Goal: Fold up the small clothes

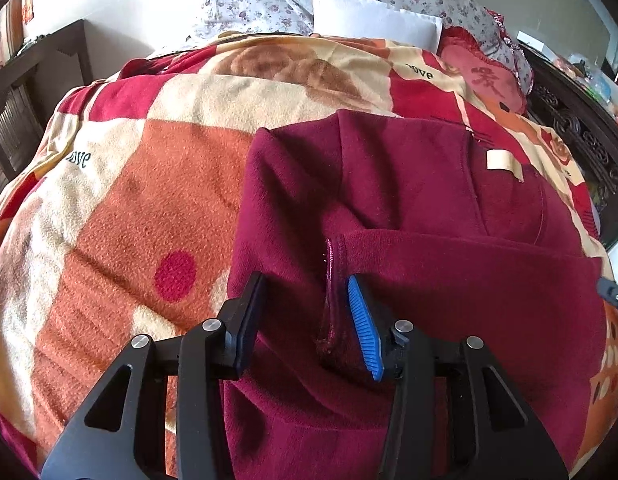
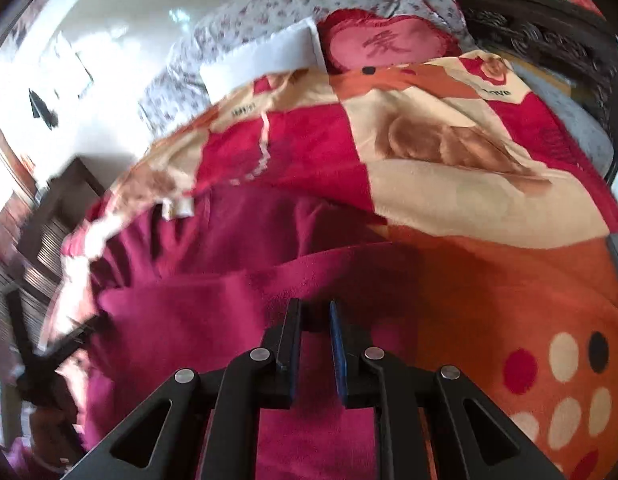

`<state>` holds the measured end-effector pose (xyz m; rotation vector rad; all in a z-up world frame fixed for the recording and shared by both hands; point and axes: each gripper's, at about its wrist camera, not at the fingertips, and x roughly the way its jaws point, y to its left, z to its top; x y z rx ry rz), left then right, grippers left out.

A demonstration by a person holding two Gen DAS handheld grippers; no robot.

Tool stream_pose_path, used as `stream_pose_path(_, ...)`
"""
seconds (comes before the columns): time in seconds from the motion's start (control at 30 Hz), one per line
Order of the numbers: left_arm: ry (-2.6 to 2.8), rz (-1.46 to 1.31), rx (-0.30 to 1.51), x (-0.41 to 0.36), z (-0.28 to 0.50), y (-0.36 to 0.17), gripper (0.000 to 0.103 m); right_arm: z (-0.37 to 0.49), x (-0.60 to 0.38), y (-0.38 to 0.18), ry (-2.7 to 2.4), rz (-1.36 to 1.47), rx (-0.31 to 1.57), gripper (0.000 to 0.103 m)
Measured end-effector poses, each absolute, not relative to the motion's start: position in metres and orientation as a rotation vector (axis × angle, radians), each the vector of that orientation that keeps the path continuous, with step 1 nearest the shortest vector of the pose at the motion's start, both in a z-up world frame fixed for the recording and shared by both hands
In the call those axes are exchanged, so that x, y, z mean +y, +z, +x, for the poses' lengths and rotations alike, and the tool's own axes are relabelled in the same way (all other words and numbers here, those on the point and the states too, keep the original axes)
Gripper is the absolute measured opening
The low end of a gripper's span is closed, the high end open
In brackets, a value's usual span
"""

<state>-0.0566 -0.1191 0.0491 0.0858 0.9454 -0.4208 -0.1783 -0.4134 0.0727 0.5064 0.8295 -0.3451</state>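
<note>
A dark red garment (image 1: 409,208) lies on a patterned blanket on a bed, with a cream label (image 1: 503,162) near its far right. A folded flap with a stitched hem (image 1: 335,280) lies across its near part. My left gripper (image 1: 305,300) is open, jaws wide, over the garment with the hem between them. In the right wrist view the same garment (image 2: 213,280) looks blurred. My right gripper (image 2: 315,320) is shut on a fold of the garment and holds it above the blanket.
The red, orange and cream blanket (image 1: 141,216) covers the bed. A white pillow (image 1: 373,16), a floral quilt (image 1: 261,4) and a red heart cushion (image 2: 381,44) lie at the far end. Dark wooden furniture (image 1: 13,112) stands left; a carved headboard (image 1: 577,136) stands right.
</note>
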Motion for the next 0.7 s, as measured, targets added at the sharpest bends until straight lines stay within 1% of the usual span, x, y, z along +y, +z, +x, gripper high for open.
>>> stream_pose_path(0.07, -0.415, 0.097, 0.939, -0.121, -0.057, 0.048, 0.043, -0.163, -0.418, 0.058, -0.358, 0.499, 0.867, 0.013)
stream_pose_path(0.2, -0.408, 0.122, 0.931, -0.123, -0.059, 0.049, 0.044, -0.156, -0.427, 0.06, -0.369, 0.531, 0.857, 0.013)
stream_pose_path(0.43, -0.414, 0.126, 0.931, -0.122, -0.061, 0.051, 0.044, -0.197, -0.402, 0.081, -0.358, 0.491, 0.852, 0.013)
stream_pose_path(0.57, -0.413, 0.132, 0.926, -0.121, -0.063, 0.052, 0.044, -0.214, -0.393, 0.06, -0.382, 0.495, 0.897, 0.017)
stream_pose_path(0.7, -0.414, 0.14, 0.925, -0.119, -0.068, 0.055, 0.044, -0.213, -0.395, 0.038, -0.385, 0.52, 0.931, 0.018)
